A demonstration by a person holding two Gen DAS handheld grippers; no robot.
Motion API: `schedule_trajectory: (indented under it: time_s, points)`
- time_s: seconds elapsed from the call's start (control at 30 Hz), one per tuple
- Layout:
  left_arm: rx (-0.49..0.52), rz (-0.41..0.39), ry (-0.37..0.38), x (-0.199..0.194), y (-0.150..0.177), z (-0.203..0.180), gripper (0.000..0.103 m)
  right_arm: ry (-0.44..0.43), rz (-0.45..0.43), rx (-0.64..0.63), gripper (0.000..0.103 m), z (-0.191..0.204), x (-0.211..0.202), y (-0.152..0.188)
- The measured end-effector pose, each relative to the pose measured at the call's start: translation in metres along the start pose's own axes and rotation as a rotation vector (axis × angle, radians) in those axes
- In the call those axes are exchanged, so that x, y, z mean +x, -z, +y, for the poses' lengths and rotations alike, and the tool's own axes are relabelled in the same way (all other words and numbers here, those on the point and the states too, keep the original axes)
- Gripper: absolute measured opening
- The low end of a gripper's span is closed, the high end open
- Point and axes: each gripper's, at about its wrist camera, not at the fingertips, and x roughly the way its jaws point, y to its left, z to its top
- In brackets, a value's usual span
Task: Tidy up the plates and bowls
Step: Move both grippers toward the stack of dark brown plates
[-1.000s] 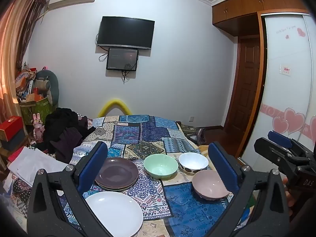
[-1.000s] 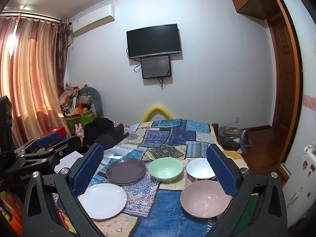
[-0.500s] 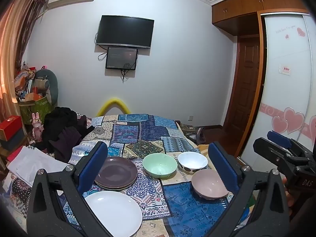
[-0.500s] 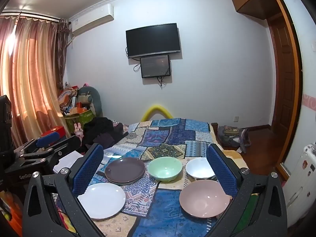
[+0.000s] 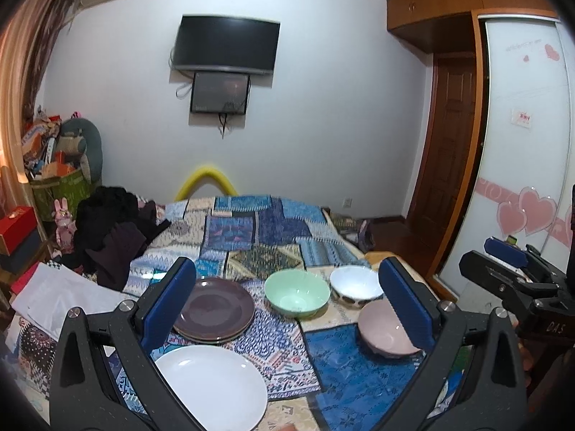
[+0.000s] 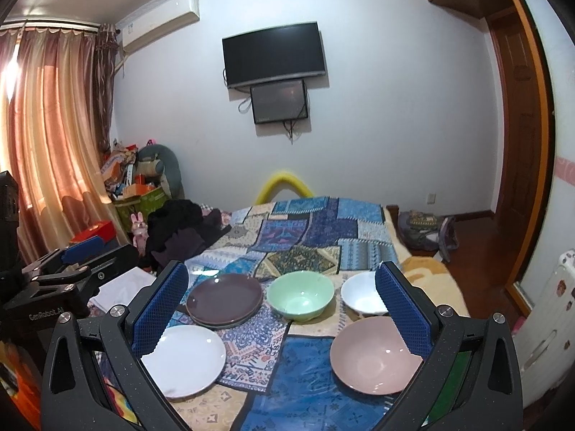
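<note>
On the patchwork cloth lie a white plate (image 5: pixel 210 382) (image 6: pixel 185 359), a stack of dark purple plates (image 5: pixel 214 307) (image 6: pixel 224 298), a green bowl (image 5: pixel 296 292) (image 6: pixel 301 294), a white bowl (image 5: pixel 354 286) (image 6: pixel 361 296) and a pink bowl (image 5: pixel 384 332) (image 6: pixel 372 353). My left gripper (image 5: pixel 287 301) is open and empty, held above the near edge. My right gripper (image 6: pixel 282 305) is open and empty too, above the near edge. Each gripper shows at the side of the other's view: the right gripper (image 5: pixel 517 273), the left gripper (image 6: pixel 68 273).
The patchwork cloth (image 6: pixel 309 230) covers a bed. Dark clothes (image 6: pixel 179 230) are piled at its left side, with white paper (image 5: pixel 61 294) nearby. A cluttered basket (image 6: pixel 143 194) and curtain stand at left. A wardrobe (image 5: pixel 521 151) and door are at right.
Both views have shifted only slightly; the dishes sit where they were. Both grippers stay open.
</note>
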Motion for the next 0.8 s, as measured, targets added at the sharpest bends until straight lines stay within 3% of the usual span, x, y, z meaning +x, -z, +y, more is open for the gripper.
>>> schedule_trajectory:
  time_s: [0.3,0.43,0.57,0.7,0.8]
  points:
    - [-0.064,0.157,-0.014,0.053,0.011,0.049,0.103,-0.031,0.139,0.009,0.103,0.004,0.06,0.011]
    - [-0.077,0.206,-0.059,0.083,0.02,0.076,0.102,-0.044,0.187,-0.009,0.101,0.01,0.087,0.018]
    - [-0.072,0.28,-0.084,0.115,0.031,0.103,0.086,-0.071,0.27,-0.015,0.088,0.013,0.123,0.026]
    - [-0.12,0.363,-0.067,0.148,0.045,0.131,0.082,-0.109,0.363,0.005,0.075,0.015,0.157,0.038]
    - [-0.087,0.399,-0.096,0.169,0.054,0.153,0.074,-0.128,0.422,0.021,0.066,0.017,0.177,0.048]
